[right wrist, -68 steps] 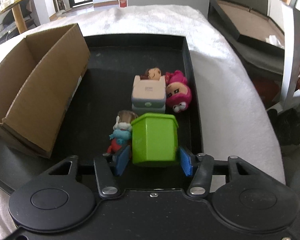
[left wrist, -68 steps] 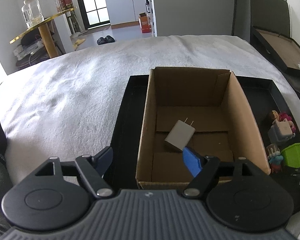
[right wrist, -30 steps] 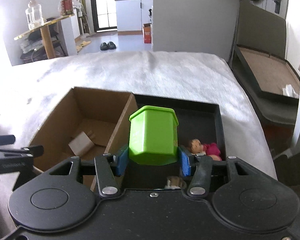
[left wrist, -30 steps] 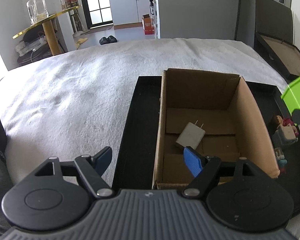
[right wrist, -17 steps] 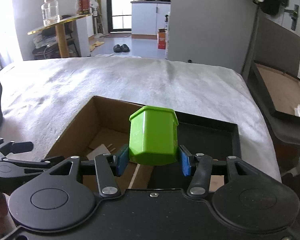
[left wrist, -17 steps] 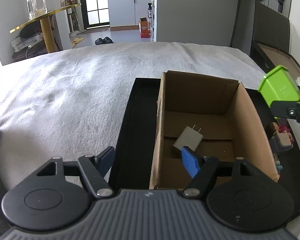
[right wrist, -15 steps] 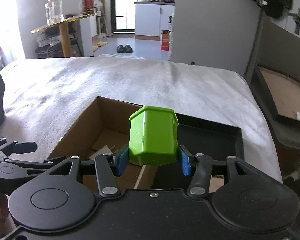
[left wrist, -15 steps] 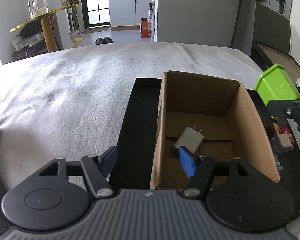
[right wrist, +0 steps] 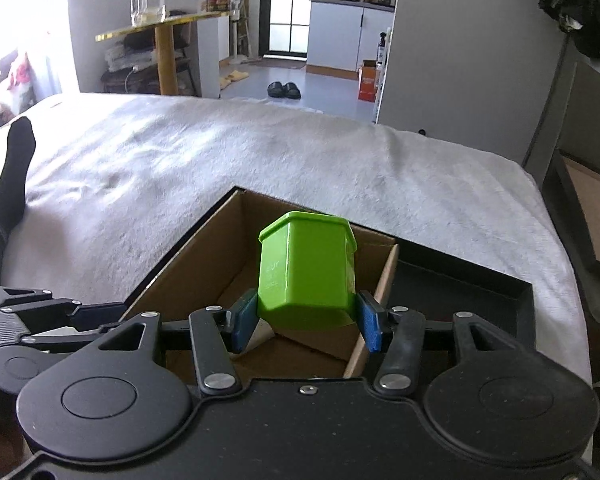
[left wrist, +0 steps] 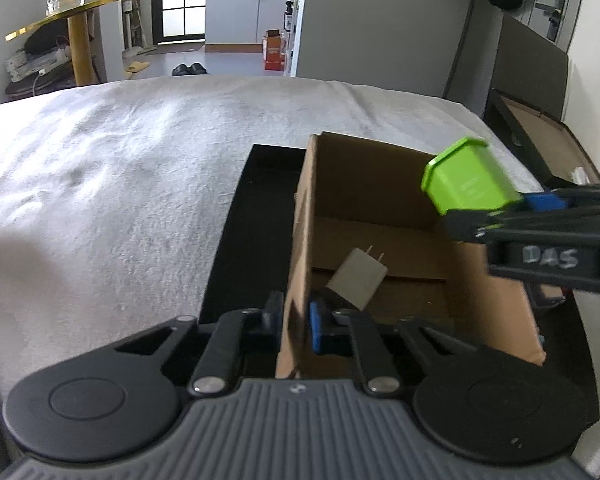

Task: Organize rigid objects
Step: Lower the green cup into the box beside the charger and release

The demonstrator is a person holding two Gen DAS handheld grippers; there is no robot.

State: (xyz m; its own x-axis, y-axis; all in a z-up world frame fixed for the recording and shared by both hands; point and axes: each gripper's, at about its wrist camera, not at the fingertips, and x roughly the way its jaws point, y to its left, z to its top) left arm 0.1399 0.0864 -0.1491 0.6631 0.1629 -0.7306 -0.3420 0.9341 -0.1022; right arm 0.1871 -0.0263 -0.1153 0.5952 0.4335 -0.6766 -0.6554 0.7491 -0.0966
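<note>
The green plastic container (right wrist: 307, 270) is being gripped between the blue pads of the right gripper (right wrist: 306, 322), with the jaws closed on its lower sides. It is being held in the air above the right part of the open cardboard box (left wrist: 380, 208), tilted rather than upright in the left wrist view. The near left wall of the box is being pinched by the left gripper (left wrist: 292, 316), one finger outside and one inside, so the box is being steadied on the black tray (left wrist: 240, 240). A white plug-in charger (left wrist: 358, 278) is lying on the box floor, just beside the inner left finger.

Several faults are judged possible from here:

- If the container is released while it is being held tilted, it is likely to tumble and land on its side, or to strike the charger.
- If it is released too far right, the right wall of the box may be clipped and the container may drop onto the tray.
- If the left grip is being pulled during release, the light box may be tipped or dragged along the tray.
- If the right gripper is lowered carelessly, the right wall may be pressed and bent.
</note>
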